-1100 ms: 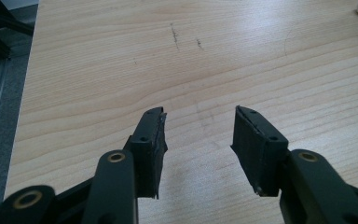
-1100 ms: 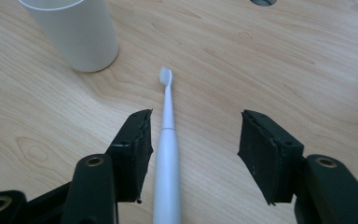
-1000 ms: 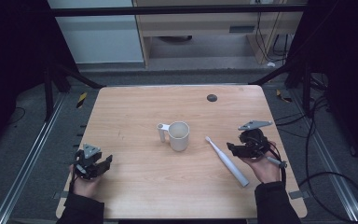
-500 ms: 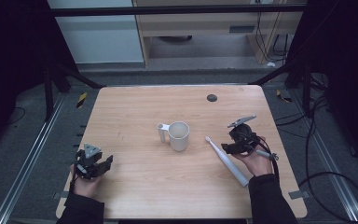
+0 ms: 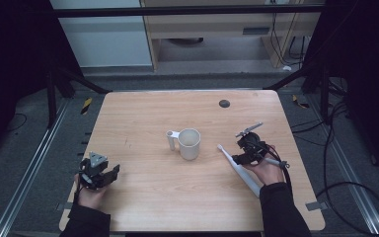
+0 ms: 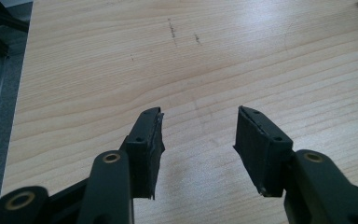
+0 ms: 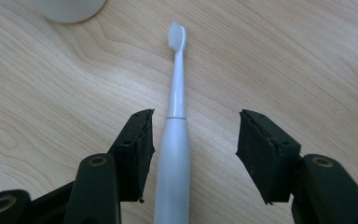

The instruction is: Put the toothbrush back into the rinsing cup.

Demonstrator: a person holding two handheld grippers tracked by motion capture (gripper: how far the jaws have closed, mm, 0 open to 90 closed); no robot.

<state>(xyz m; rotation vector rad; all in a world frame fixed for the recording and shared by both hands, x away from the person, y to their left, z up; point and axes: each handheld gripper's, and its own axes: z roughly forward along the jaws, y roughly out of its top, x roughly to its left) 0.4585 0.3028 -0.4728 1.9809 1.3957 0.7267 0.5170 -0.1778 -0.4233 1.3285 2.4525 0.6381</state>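
Toothbrush (image 7: 173,144): one white electric toothbrush lies flat on the tabletop (image 5: 143,123), right of centre, bristle head pointing toward the mug, thick handle toward the person's right hand.
Position between jaws: in the right gripper view the handle lies between the two black jaws, closer to the one at the left of that view; whether it touches that jaw I cannot tell.
Handling: likely stiff, light and smooth plastic; the round body could roll or slip under a pinch, so a squeeze across the thick handle, just below where the thin neck begins, looks the safest hold. The neck and bristles look too thin for a steady hold.
Right gripper (image 5: 242,154): jaws spread wide, straddling the toothbrush, gripping nothing yet.
Mug (image 5: 188,143): one white mug stands upright near the tabletop's middle, handle to the left in the high view, near the bristle end but apart from it.
Left gripper (image 5: 109,174): rests at the near left edge, well apart from mug and toothbrush; jaws apart, nothing between them but bare wood.
Count: one toothbrush, one mug, two grippers, one small dark round spot (image 5: 224,103) at the far side of the tabletop.
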